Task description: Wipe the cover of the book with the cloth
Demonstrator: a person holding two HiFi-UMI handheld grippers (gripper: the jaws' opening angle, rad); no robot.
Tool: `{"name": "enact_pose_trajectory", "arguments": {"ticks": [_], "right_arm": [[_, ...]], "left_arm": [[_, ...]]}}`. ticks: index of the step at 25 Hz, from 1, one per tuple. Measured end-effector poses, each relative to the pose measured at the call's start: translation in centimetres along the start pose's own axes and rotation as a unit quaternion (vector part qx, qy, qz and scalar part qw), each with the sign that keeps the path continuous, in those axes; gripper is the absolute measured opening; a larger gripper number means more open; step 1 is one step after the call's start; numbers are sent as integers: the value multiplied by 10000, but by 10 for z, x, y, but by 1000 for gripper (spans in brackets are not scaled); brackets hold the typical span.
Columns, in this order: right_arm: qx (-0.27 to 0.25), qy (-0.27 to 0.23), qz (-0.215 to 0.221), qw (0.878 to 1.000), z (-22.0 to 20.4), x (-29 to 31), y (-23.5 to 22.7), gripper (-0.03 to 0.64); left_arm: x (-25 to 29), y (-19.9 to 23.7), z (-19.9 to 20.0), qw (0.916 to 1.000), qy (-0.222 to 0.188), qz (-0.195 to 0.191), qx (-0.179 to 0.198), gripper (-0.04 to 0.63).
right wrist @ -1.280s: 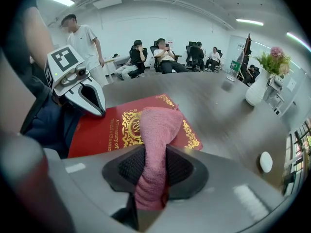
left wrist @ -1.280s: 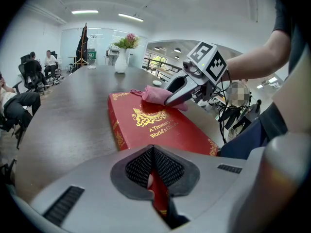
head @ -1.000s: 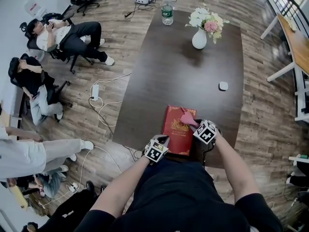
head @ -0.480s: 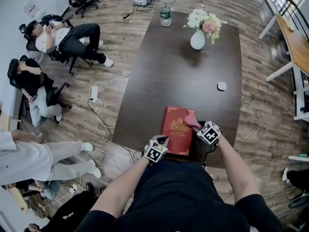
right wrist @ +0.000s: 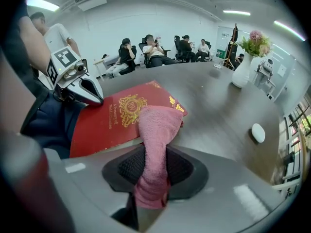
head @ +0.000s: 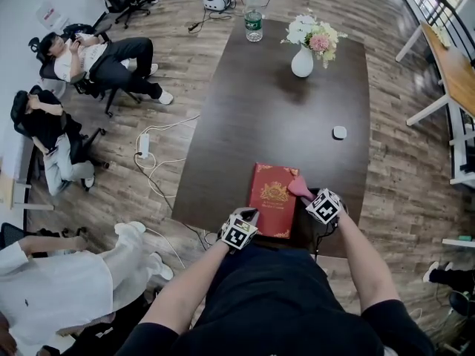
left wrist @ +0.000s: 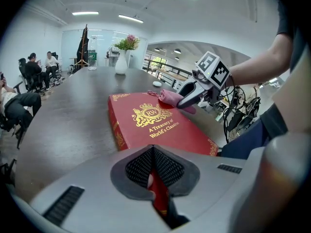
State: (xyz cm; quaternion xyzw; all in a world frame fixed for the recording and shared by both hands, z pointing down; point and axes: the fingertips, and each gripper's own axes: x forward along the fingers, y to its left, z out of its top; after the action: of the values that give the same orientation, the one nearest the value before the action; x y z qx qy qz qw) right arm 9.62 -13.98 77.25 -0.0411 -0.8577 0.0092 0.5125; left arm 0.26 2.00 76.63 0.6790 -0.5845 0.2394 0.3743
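A red book (head: pixel 272 199) with gold print lies at the near edge of the dark table (head: pixel 282 117). My left gripper (head: pixel 248 218) is shut on the book's near left corner; red cover shows between its jaws (left wrist: pixel 154 178). My right gripper (head: pixel 309 196) is shut on a pink cloth (head: pixel 299 187), which rests on the book's right edge. In the right gripper view the cloth (right wrist: pixel 156 130) runs from the jaws onto the cover (right wrist: pixel 112 120), with the left gripper (right wrist: pixel 92 97) at the book's other side. The left gripper view shows the cloth (left wrist: pixel 170 97) on the cover (left wrist: pixel 155 123).
A white vase of flowers (head: pixel 302 60) and a water bottle (head: pixel 254 24) stand at the table's far end. A small white object (head: pixel 339 132) lies at mid right. Seated people (head: pixel 96 54) and floor cables (head: pixel 148 150) are left; a wooden desk (head: pixel 453 65) is right.
My right gripper has drawn the pink cloth a little toward me and to the right along the book's edge. The left gripper has stayed put. A person at lower left has moved.
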Motion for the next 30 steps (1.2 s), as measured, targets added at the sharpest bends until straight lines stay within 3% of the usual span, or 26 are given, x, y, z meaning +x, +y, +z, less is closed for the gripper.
{"name": "enact_pose_trajectory", "arguments": {"ticks": [7, 19, 24, 30], "right_arm": [[-72, -134, 36, 9999, 21, -5, 11, 121], [-725, -530, 393, 9952, 99, 11, 57, 121], [-996, -538, 602, 9917, 125, 25, 84, 121], [-1264, -506, 749, 9878, 143, 41, 105, 121]], "left_arm": [[-6, -6, 5, 9998, -164, -45, 35, -5], [-18, -17, -13, 9995, 20, -282, -105, -5], [-18, -28, -20, 9981, 99, -593, -146, -5], [-17, -30, -21, 9973, 139, -672, -254, -5]]}}
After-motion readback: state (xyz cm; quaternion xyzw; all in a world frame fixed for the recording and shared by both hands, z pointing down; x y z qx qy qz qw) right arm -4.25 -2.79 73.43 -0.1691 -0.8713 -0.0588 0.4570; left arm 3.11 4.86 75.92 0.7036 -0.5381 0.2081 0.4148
